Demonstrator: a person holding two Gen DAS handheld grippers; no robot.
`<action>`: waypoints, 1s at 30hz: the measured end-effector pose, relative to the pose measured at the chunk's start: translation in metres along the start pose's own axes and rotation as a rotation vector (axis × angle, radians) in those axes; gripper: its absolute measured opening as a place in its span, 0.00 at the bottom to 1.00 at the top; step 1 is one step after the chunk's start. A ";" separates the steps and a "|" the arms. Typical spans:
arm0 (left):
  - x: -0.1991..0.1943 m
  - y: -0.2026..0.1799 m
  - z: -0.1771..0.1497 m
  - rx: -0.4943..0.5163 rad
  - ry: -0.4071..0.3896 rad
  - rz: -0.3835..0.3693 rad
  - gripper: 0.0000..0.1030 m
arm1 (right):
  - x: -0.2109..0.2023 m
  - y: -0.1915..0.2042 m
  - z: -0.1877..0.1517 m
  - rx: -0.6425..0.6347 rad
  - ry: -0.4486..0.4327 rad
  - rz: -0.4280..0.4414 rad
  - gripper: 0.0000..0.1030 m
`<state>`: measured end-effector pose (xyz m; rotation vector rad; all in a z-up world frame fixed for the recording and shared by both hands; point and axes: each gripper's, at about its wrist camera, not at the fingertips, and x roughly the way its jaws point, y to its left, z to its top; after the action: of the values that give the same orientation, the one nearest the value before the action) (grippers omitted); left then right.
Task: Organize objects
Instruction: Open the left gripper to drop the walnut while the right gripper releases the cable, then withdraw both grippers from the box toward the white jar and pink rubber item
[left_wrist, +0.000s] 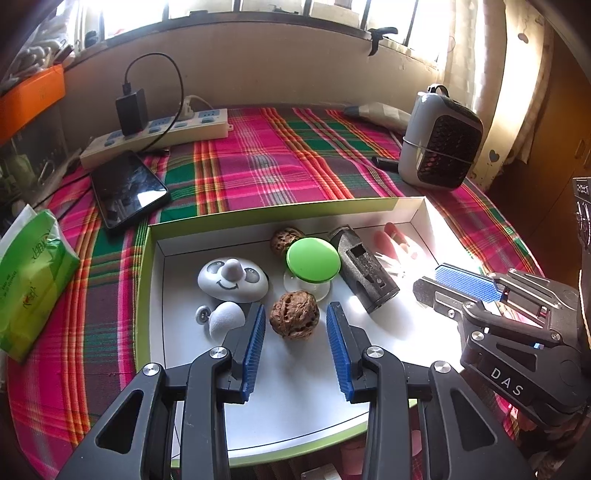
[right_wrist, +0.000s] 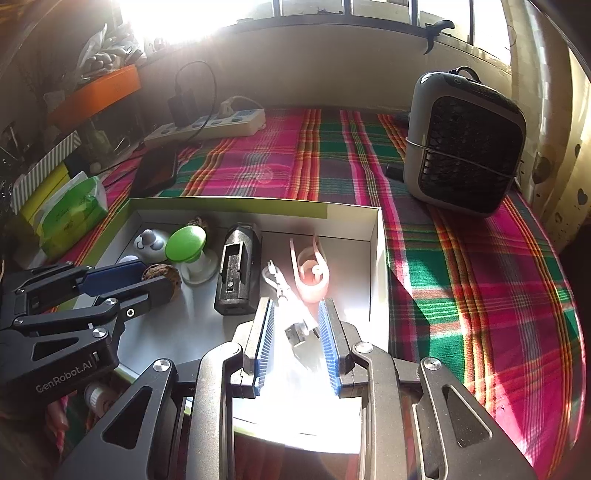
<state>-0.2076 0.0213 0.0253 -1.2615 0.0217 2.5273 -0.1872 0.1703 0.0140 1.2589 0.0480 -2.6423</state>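
Observation:
A white tray with a green rim (left_wrist: 280, 206) lies on the plaid cloth. Inside it, a brown walnut (left_wrist: 294, 319) rests on the floor between the blue pads of my left gripper (left_wrist: 295, 314), which stands open with a gap on each side of the nut. Behind it are a second walnut (left_wrist: 286, 240), a green-topped knob (left_wrist: 313, 258), a white smiley-face piece (left_wrist: 232, 282), a small white cap (left_wrist: 225, 317) and a dark block (left_wrist: 364, 275). My right gripper (right_wrist: 296, 310) is open over the tray's right half, with a white cable's USB plug (right_wrist: 296, 334) lying between its pads. A pink clip (right_wrist: 312, 273) sits just beyond.
On the cloth behind the tray stand a grey fan unit (left_wrist: 439, 140) at the right, a black phone (left_wrist: 129, 190) and a power strip (left_wrist: 155, 136) at the left. A green tissue pack (left_wrist: 33, 288) lies left of the tray. Glare whitens the tray's right side.

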 end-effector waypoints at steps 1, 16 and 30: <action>-0.002 0.000 -0.001 -0.001 -0.003 0.000 0.32 | -0.002 0.000 -0.001 0.000 -0.005 0.000 0.26; -0.029 -0.003 -0.017 -0.005 -0.043 0.000 0.32 | -0.026 0.006 -0.014 0.003 -0.046 0.006 0.39; -0.060 0.000 -0.041 -0.030 -0.103 0.010 0.32 | -0.050 0.016 -0.033 -0.011 -0.098 0.025 0.39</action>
<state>-0.1419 -0.0009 0.0466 -1.1426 -0.0337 2.6068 -0.1276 0.1673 0.0330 1.1171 0.0312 -2.6744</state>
